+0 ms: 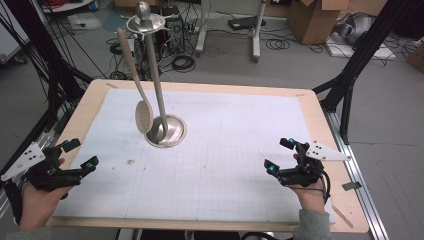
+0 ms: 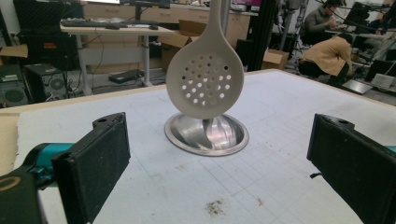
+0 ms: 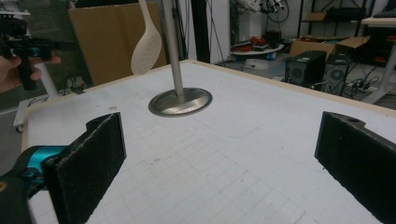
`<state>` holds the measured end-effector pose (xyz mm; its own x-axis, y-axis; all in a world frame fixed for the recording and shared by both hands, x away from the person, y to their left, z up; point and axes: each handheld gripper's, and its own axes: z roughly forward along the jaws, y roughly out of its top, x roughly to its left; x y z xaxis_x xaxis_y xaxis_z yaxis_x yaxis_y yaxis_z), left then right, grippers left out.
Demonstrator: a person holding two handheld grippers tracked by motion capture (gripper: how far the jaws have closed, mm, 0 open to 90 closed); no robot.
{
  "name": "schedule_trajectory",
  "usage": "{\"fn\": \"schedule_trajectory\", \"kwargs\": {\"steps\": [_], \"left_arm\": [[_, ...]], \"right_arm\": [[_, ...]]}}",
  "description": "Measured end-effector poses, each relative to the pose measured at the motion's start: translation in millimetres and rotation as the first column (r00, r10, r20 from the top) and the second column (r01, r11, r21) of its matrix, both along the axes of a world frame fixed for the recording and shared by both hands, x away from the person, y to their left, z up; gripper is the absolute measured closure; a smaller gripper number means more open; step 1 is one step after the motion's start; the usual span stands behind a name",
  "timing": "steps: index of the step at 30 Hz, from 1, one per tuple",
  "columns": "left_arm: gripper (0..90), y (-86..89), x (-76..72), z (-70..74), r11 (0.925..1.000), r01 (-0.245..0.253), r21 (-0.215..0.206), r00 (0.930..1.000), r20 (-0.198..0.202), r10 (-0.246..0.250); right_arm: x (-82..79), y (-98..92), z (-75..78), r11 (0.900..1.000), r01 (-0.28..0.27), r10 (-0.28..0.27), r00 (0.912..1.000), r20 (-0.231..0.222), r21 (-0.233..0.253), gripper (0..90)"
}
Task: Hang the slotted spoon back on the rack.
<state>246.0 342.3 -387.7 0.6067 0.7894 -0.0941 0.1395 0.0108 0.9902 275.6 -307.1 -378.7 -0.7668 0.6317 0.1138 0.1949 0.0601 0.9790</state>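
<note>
Black left tongs [image 1: 79, 154], right tongs [image 1: 280, 154] gape, low over table [image 1: 225, 150].

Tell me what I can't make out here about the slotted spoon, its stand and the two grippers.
- Slotted spoon: in the left gripper view its handle top and hanging point are cut off by the upper edge.
- Stand: in the right gripper view the pole's top is cut off; in the left gripper view the spoon's bowl hides the pole.
- Hook holding the spoon: too small in the high view.
- Left gripper and right gripper: both open, holding nothing.
</note>
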Motion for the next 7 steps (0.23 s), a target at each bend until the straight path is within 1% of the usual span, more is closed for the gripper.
{"fn": "schedule_trajectory", "kwargs": {"steps": [1, 2, 4, 7], "left_arm": [[6.3, -0.1, 0.4, -0.5, 1.0, -0.001, -0.001, 1.0, 0.0, 0.001], [6.3, -0.1, 0.6, -1.1, 1.0, -0.002, 0.004, 1.0, -0.004, 0.002], [6.3, -0.5, 0.9, -1.9, 1.0, -0.007, 0.005, 1.0, -0.007, 0.007], [6.3, -1.4, 1.3, -2.5, 0.9999, -0.009, 0.007, 0.9999, -0.012, 0.009]], "right_arm": [[-0.2, -0.1, 0.0, 1.0, 0.002, -0.002, 1.0, -0.005, 0.001, 0.8], [0.3, 0.0, 0.1, 1.0, 0.002, -0.002, 1.0, 0.003, 0.0, 0.8], [0.4, 1.5, 0.2, 1.0, 0.002, -0.002, 1.0, 0.001, 0.001, 0.8], [1.8, 5.4, -0.7, 1.0, -0.012, 0.012, 0.9999, 0.0, -0.017, 0.8]]}}
